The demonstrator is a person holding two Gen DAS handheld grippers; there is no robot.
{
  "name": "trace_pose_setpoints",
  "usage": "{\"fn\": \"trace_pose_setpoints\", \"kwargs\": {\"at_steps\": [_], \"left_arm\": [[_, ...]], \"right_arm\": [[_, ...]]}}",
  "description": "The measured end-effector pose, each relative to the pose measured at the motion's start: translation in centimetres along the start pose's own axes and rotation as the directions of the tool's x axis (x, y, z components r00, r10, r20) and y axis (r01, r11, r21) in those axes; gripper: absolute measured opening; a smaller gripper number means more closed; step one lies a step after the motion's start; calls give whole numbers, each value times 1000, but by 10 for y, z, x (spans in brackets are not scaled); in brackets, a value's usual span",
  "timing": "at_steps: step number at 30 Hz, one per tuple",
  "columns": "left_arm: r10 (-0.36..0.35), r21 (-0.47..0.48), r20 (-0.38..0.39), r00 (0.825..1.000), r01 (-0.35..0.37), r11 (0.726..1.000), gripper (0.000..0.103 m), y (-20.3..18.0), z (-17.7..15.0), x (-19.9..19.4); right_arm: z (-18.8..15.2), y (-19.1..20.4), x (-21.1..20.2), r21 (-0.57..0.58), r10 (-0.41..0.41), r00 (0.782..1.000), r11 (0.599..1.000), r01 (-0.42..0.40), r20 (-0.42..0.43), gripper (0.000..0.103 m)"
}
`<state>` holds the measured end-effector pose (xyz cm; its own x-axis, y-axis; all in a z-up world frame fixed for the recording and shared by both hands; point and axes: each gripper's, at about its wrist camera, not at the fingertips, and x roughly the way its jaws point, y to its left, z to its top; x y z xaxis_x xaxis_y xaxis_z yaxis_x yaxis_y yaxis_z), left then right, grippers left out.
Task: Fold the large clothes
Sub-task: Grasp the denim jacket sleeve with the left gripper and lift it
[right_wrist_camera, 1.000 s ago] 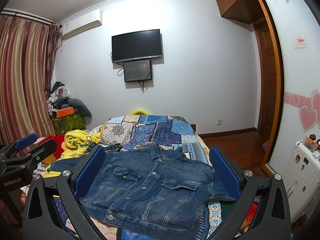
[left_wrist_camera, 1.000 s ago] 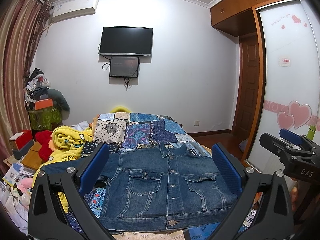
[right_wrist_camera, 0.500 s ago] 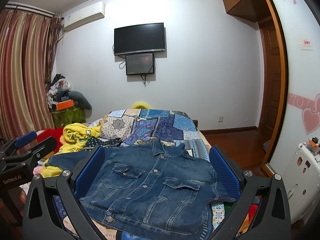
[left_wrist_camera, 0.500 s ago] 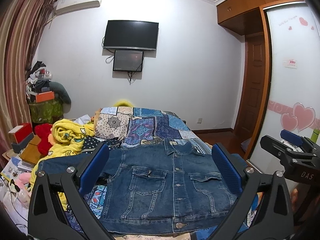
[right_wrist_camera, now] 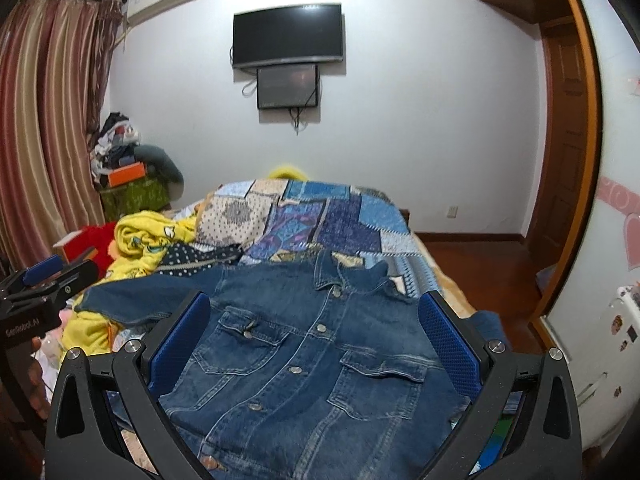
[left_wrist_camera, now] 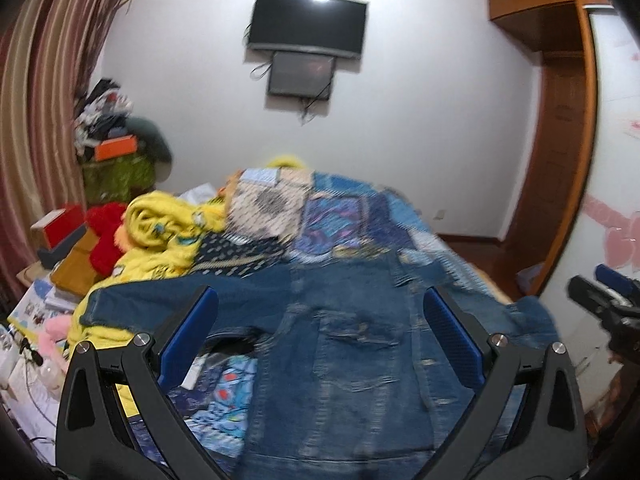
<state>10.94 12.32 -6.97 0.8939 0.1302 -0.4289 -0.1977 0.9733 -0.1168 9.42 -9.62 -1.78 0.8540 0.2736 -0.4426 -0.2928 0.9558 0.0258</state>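
Both claws, left claw [left_wrist_camera: 320,336] and right claw [right_wrist_camera: 314,332], wide, empty above denim jacket [right_wrist_camera: 312,344]. Should pinch sleeve [right_wrist_camera: 120,300] cuff first, fold inward flat.

The left wrist view was motion-blurred, smearing the denim jacket [left_wrist_camera: 344,344]. Its hem ran off the bottom edge, and the right sleeve [right_wrist_camera: 486,322] hid behind a finger.

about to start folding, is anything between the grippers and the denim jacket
Nothing visible. The denim jacket lies spread, front up, on the bed, in open view between the open fingers of the left gripper and the right gripper.
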Motion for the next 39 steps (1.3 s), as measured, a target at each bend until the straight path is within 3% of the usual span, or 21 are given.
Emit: {"fn": "trace_pose_setpoints", "kwargs": {"at_steps": [4,8,15,23,31,34,38,39], "left_arm": [[103,3,-76,992,-103,995,103,35,-8,38],[135,-42,-167,977,-144,989,103,82,-24,80],[21,-245,-335,942,-109,963,103,168,-63,147],[-107,-435,-443,890,-108,894,101,221,-102,205],[-211,-635,-418,883,-119,763,80,267,-125,233],[-173,-631,-414,893,-145,762,66,278,-121,237],[-154,-640,-428,890,-179,747,45,288,-116,240],[-133,-624,-438,889,-195,757,35,286,-113,239]], "right_arm": [[-2,-5,32,17,3,998,1000,-2,-55,103],[-6,-9,60,20,-24,994,999,26,-103,103],[-19,-14,93,6,-67,980,998,70,-190,103],[-36,-16,124,-13,-61,946,998,61,-319,103],[-34,-22,134,22,-48,937,998,60,-346,103],[-33,-23,137,40,-36,935,998,54,-354,103],[-33,-25,138,64,-17,932,997,43,-363,103],[-32,-25,137,68,-15,932,997,42,-362,103]]}}
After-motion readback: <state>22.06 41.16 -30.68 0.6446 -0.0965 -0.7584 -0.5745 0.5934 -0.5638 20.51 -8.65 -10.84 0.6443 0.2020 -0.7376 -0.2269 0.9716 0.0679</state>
